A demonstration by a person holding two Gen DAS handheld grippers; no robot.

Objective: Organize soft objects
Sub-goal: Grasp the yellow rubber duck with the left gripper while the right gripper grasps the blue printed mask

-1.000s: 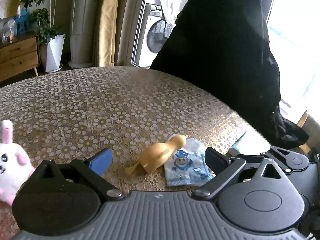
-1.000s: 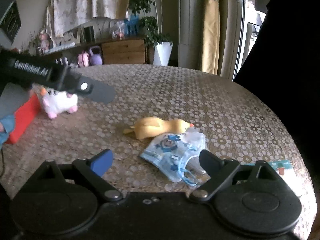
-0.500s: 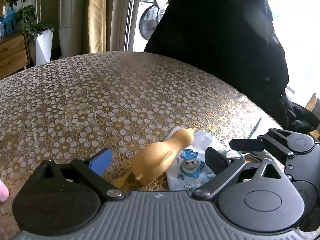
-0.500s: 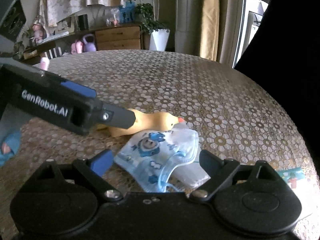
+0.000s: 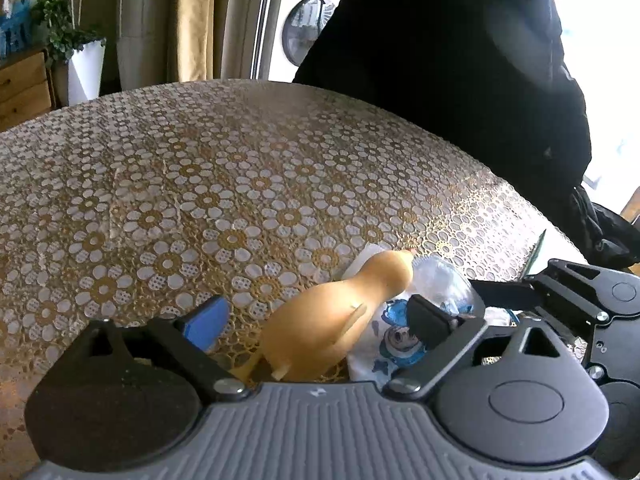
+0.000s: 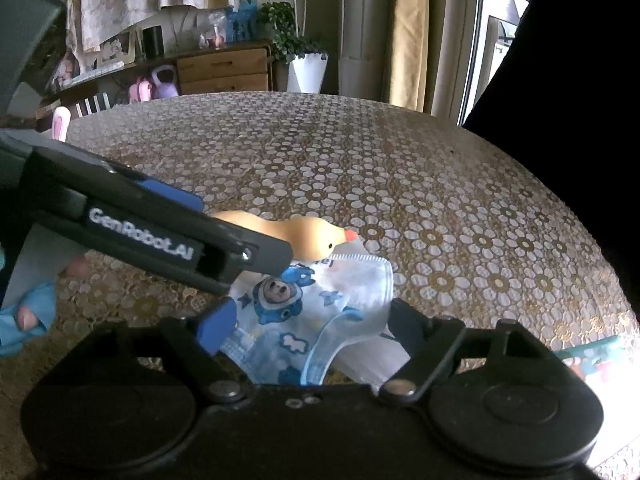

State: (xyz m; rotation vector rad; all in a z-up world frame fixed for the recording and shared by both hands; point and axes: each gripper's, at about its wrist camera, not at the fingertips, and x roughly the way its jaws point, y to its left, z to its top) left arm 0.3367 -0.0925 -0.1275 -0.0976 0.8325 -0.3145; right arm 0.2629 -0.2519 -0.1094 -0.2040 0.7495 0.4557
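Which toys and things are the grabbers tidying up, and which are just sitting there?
For the job: yellow duck, cartoon face mask, left gripper, right gripper.

Just lying about: potted plant, wooden dresser, washing machine.

Yellow duck [image 5: 332, 316] lying against blue-printed mask [image 6: 304, 312]

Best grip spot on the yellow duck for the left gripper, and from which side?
Probably the fat body of the yellow duck, straddled across its width from above. It lies on its side between the open left gripper fingers, which have just been closing. The thin neck overlaps the printed mask.
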